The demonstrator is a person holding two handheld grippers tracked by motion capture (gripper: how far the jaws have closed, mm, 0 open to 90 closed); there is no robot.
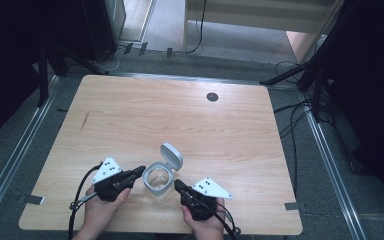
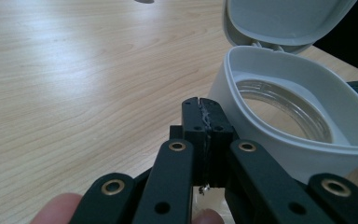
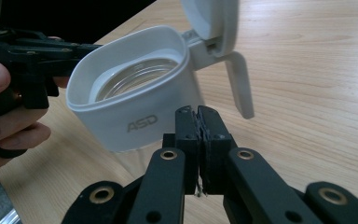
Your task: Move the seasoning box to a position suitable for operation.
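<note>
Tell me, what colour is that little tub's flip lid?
Pale grey-white, like the tub collar; the lid shows best in the right gripper view.

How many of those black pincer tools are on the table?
2: the left gripper sits left of the open white jar, the right gripper on its right.

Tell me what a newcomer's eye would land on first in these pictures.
First, the white container with its hinged lid flipped open, standing near the front edge of the wooden table; its glass inside looks empty. Next, the two black grippers flanking it, left gripper and right gripper, both with jaws closed on nothing, pointing at the container from either side.
</note>
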